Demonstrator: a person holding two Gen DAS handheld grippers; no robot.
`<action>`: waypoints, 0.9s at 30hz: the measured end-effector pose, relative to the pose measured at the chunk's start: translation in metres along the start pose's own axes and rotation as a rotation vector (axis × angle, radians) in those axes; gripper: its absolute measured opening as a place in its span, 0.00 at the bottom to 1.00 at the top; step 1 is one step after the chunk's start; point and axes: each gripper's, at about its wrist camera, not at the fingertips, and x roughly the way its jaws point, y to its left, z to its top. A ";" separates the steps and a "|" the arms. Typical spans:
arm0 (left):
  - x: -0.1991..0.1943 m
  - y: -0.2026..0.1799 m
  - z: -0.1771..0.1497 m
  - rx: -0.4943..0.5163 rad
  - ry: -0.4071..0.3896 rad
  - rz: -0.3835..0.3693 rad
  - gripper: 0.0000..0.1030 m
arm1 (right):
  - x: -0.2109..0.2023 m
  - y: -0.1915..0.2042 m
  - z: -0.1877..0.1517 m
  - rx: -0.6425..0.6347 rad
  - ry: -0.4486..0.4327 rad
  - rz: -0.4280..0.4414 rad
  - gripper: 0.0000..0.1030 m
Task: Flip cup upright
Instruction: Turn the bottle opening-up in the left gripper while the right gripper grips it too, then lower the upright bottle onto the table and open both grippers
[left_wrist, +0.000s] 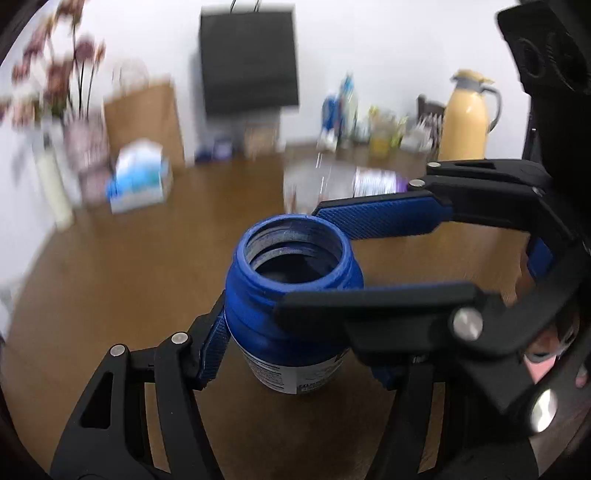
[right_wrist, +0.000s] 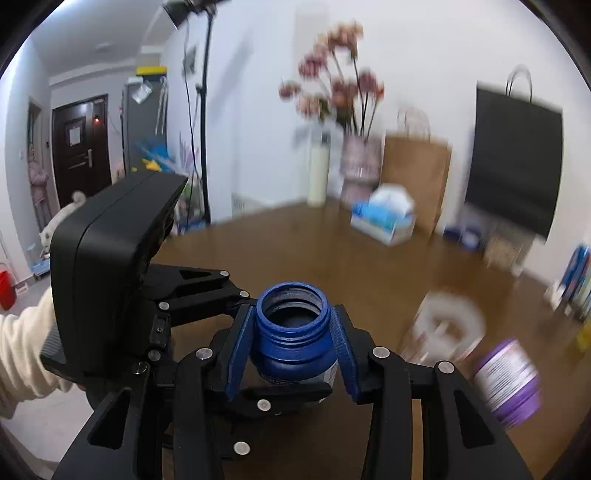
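Our two tongs come first, right under each camera. We see the left gripper (left_wrist: 295, 354) hugging the fat lower part of the blue cup (left_wrist: 291, 295). One blue pad (left_wrist: 212, 350) presses its left side; the other finger is hidden behind the right tongs, which cross in front. We see the right gripper (right_wrist: 293, 347) squeezing the cup (right_wrist: 295, 332) from both sides, just under its ridged neck. Both tongs are narrow and hold the cup. It stands up straight over the brown table (left_wrist: 129, 266), with its open mouth up. We cannot tell if its bottom touches the wood. Near the cup lies a see-through jar with a purple label (right_wrist: 506, 380), blurry. Farther back sit a tissue box (right_wrist: 384, 216) and a yellow jug (left_wrist: 465, 118).
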 end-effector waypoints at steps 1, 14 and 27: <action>0.002 0.000 -0.007 -0.014 0.003 0.006 0.58 | 0.005 -0.001 -0.006 0.015 0.018 0.006 0.45; -0.001 -0.004 -0.007 -0.004 0.009 0.007 0.58 | 0.001 0.000 -0.015 0.042 -0.011 -0.003 0.45; 0.012 -0.038 -0.003 -0.019 0.039 -0.015 0.58 | -0.020 -0.013 -0.043 0.083 0.027 -0.099 0.36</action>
